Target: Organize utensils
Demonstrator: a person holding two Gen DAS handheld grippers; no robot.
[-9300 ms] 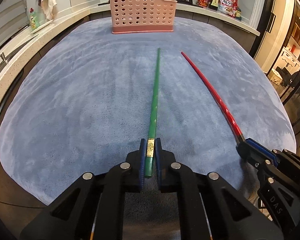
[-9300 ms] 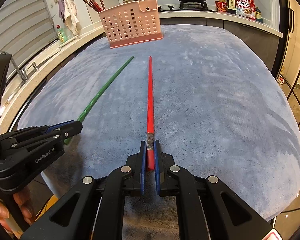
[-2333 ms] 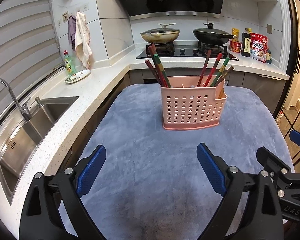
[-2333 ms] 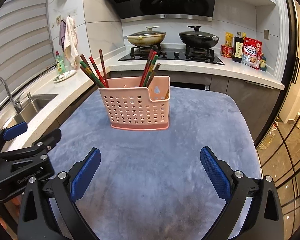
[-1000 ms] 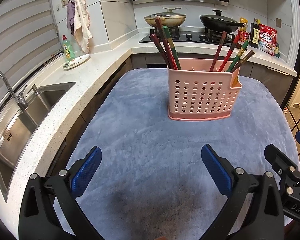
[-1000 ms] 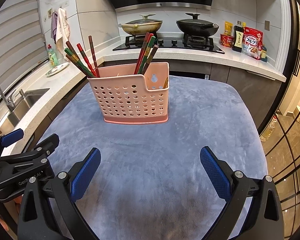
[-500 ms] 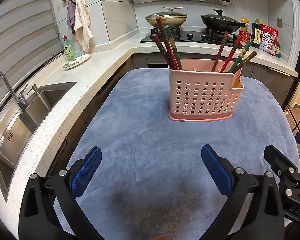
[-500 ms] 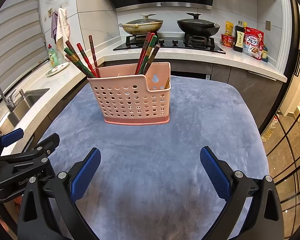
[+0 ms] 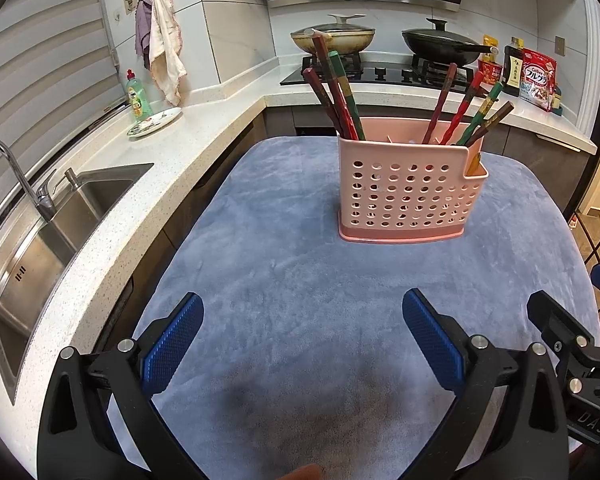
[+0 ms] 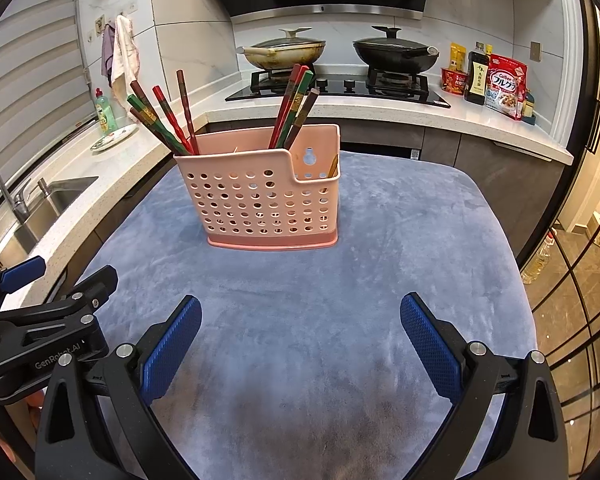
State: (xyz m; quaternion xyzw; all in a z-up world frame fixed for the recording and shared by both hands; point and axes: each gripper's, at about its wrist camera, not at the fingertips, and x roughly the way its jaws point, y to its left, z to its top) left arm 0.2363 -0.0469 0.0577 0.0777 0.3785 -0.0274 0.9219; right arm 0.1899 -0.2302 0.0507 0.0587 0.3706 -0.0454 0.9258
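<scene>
A pink perforated utensil basket (image 9: 408, 196) (image 10: 268, 204) stands upright on the blue-grey plush mat (image 9: 300, 280) (image 10: 400, 264). Several red, green and brown chopsticks (image 9: 340, 88) (image 10: 292, 104) lean out of its compartments, one bunch at the left end (image 10: 160, 116) and one nearer the right (image 9: 468, 104). My left gripper (image 9: 302, 334) hangs open over the near part of the mat, nothing between its blue pads. My right gripper (image 10: 300, 334) is open too, and empty. Each gripper shows at the edge of the other's view.
A white stone counter with a steel sink (image 9: 52, 236) and tap runs along the left. A dish soap bottle (image 9: 138, 96) and a plate stand on it. Behind the mat is a hob with two lidded pans (image 10: 284, 52), and packets and bottles (image 10: 500, 84) at the right.
Compared with half a second ago, both views have tilted up slightly and the basket sits a touch lower in frame. Both grippers stay open and empty; no chopsticks lie on the mat.
</scene>
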